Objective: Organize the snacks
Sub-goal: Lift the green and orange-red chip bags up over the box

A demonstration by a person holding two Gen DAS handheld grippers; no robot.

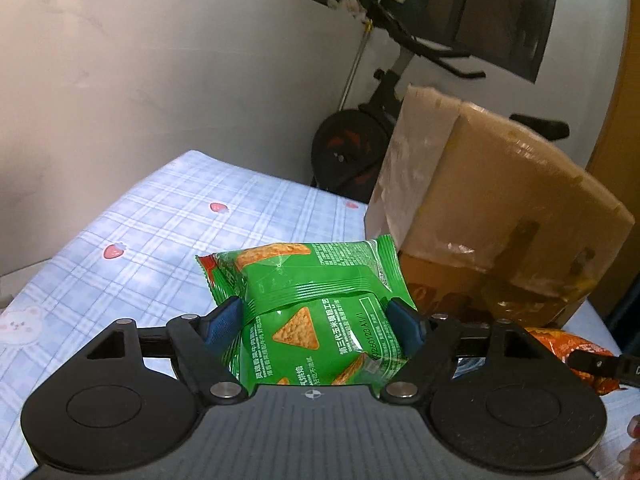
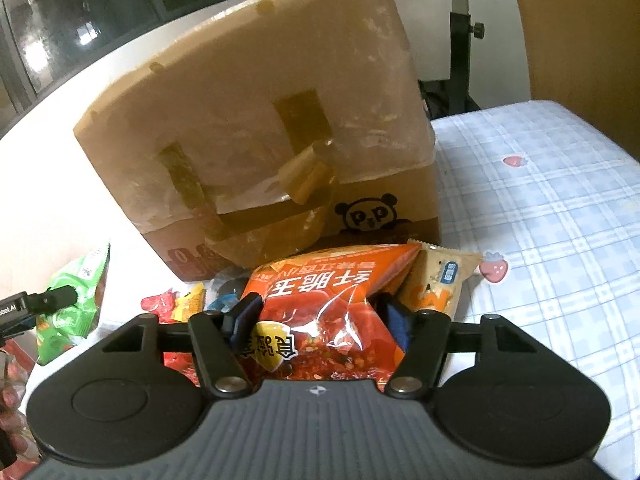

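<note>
"PP" panda logo on cardboard box [image 2: 372, 213]

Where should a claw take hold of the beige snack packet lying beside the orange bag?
Probably across the beige snack packet's flat middle, pinching its two long edges. Come from above on its right: that side faces open checked cloth, while the orange bag, gripped in the right claw, overlaps its left edge and the cardboard box stands close behind it.

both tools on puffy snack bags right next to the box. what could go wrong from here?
1. The left tool pinches the green bag across its puffed middle; slick film could slip.
2. The right tool grips the orange bag, which overlaps the beige packet and may drag it.
3. The cardboard box is close and could be bumped.
</note>
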